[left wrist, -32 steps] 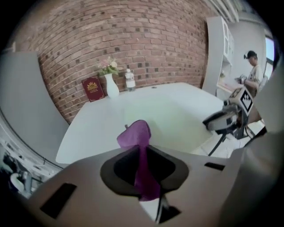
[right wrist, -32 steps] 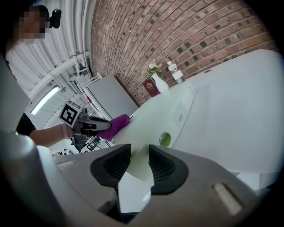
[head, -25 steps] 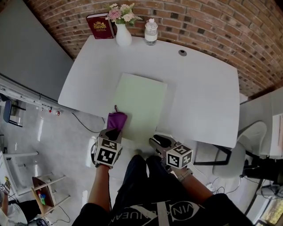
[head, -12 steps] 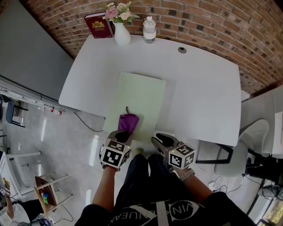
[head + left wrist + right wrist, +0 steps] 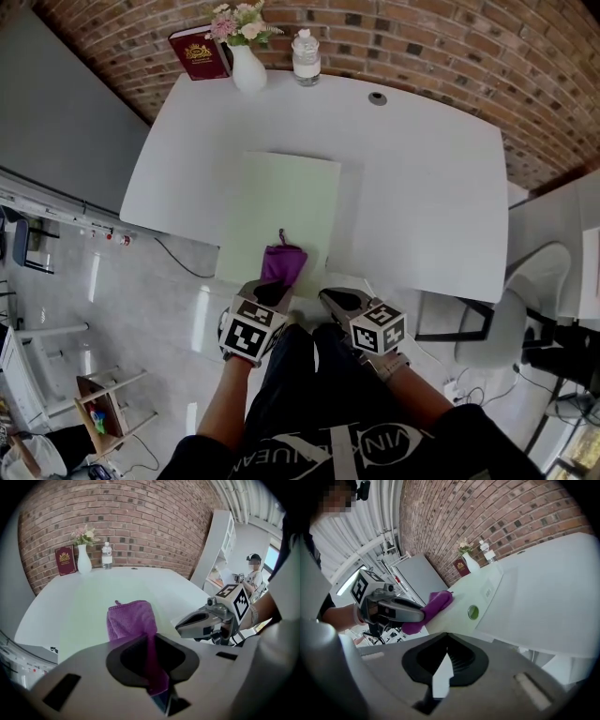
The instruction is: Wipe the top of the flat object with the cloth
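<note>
A pale green flat board [image 5: 281, 202] lies on the white table [image 5: 422, 187], its near edge past the table's front edge. On the board's near part rests a purple cloth [image 5: 282, 263], and my left gripper [image 5: 268, 289] is shut on the cloth's near end. The left gripper view shows the cloth [image 5: 130, 619] running back between the jaws. My right gripper [image 5: 328, 298] hangs just off the board's near right corner. Its jaws have just closed. A narrow pale sliver shows between them, and I cannot tell what it is.
A white vase of flowers [image 5: 246, 67], a red book [image 5: 197, 54] and a clear bottle [image 5: 304, 58] stand along the table's far edge by the brick wall. A cable grommet [image 5: 377, 97] sits far right. A chair [image 5: 506, 328] stands right of me.
My left gripper has slid the purple cloth to the right along the board's near edge. The right gripper has stayed where it was.
</note>
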Demonstrator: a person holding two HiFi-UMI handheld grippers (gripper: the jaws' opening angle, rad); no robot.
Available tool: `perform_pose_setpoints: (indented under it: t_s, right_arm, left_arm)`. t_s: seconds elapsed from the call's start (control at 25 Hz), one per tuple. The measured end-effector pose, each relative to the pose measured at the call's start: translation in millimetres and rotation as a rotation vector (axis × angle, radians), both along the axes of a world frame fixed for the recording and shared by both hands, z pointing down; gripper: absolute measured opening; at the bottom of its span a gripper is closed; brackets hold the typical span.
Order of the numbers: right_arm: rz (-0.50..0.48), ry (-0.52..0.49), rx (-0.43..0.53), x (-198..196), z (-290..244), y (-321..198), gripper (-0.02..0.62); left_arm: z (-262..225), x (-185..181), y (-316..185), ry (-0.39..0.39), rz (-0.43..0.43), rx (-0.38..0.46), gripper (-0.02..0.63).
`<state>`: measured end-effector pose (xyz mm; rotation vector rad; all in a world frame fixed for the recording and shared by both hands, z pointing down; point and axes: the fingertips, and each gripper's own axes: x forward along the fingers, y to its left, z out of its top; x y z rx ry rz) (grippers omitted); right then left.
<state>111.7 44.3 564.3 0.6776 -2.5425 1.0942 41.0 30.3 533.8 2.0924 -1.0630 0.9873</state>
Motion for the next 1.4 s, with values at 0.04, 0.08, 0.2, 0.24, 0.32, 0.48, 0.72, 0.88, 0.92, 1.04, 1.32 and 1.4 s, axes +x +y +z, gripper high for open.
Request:
perform_pose_setpoints:
  t_s: [0.04, 0.08, 0.2, 0.24, 0.32, 0.48, 0.72, 0.88, 0.92, 1.04, 1.32, 1.4]
  right_arm:
    - [0.0, -0.003, -0.003, 0, 0, 0, 0.005]
    - [0.001, -0.007, -0.006, 1, 1, 0, 0.005]
    - [0.019, -0.022, -0.019, 1, 2, 1, 0.005]
    - [0.024, -0.026, -0.021, 1, 2, 1, 0.005]
    - [0.028, -0.03, -0.023, 1, 2, 1, 0.005]
    - [0.027, -0.036, -0.024, 1, 1, 2, 0.005]
    - [0.049, -0.045, -0.048, 3, 4, 1, 0.005]
    - [0.065, -0.057, -0.058, 8, 3, -2, 0.005]
    - [0.069, -0.06, -0.054, 10, 2, -3, 0.005]
    - [0.094, -0.077, -0.043, 17, -6, -9, 0.005]
    - [0.202, -0.218, -0.01, 40, -48, -41, 0.005]
    - [0.197, -0.236, 0.043, 43, -64, -50, 0.005]
  left_arm:
    - [0, 7, 1, 0.01, 0.01, -0.003, 0.048]
    - [0, 14, 3, 0.019, 0.021, -0.008, 0.048]
    - [2, 34, 8, 0.035, 0.063, -0.024, 0.048]
    - [2, 40, 9, 0.039, 0.076, -0.025, 0.048]
    - [2, 51, 10, 0.046, 0.095, -0.027, 0.048]
    - [0, 68, 14, 0.081, 0.118, -0.039, 0.048]
    - [-1, 85, 16, 0.101, 0.144, -0.041, 0.048]
    - [-6, 95, 15, 0.158, 0.144, -0.026, 0.048]
    - [-9, 95, 13, 0.18, 0.134, -0.021, 0.048]
    - [-22, 95, 10, 0.242, 0.104, -0.025, 0.049]
    - [-62, 84, -13, 0.37, 0.048, 0.063, 0.048]
    - [-76, 74, -23, 0.381, 0.029, 0.123, 0.048]
